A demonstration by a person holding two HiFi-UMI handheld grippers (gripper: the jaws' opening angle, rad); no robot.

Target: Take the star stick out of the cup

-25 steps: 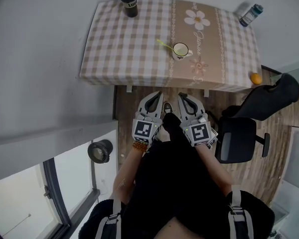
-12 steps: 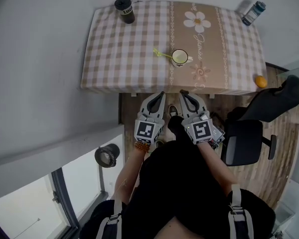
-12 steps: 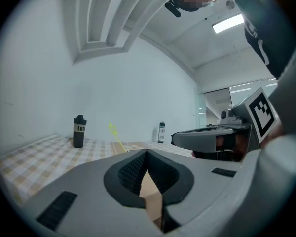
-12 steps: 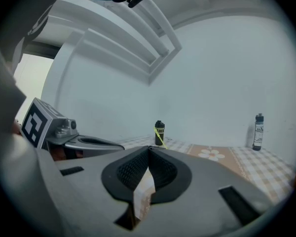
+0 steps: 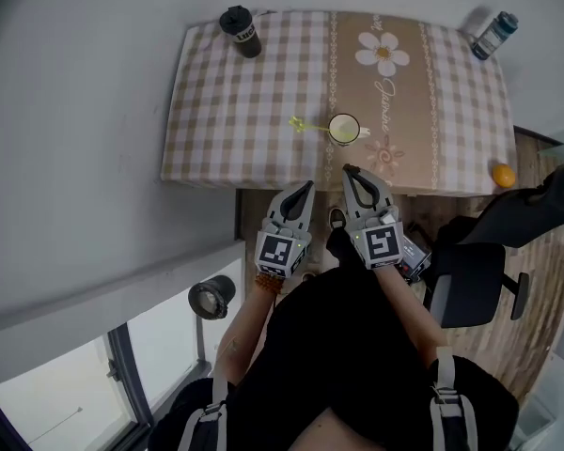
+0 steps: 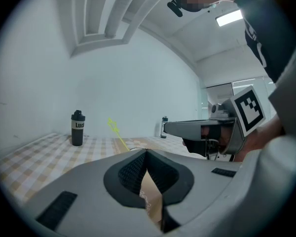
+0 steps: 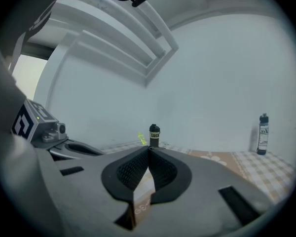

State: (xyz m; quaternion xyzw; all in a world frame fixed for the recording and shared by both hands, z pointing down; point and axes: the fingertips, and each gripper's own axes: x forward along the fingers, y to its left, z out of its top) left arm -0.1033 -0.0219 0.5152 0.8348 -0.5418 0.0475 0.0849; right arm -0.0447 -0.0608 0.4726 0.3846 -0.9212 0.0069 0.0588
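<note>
The cup (image 5: 343,129) stands on the brown band of the checked cloth, near the front edge of the counter (image 5: 263,92). That probably keeps it within easy reach of someone standing there. The star stick (image 5: 305,124) rests inside it and leans over the rim to the left in the head view, its star end out above the cloth. The lean leaves a bare length of stick above the rim, which looks like the natural place to pinch. The left gripper (image 5: 306,188) and right gripper (image 5: 348,171) sit side by side just short of the counter's front edge, pointing roughly level towards the cup, so the task has hardly begun. The left fingers (image 6: 130,174) are pressed together with nothing between them, and so are the right fingers (image 7: 133,169). Either pair would have to spread before taking the stick. From the left gripper view the stick rises straight ahead above the finger tips, so that gripper seems better lined up for it. The right, nearer the cup, could steady it, since a light cup might tip if the stick is drawn sideways rather than along its lean.
</note>
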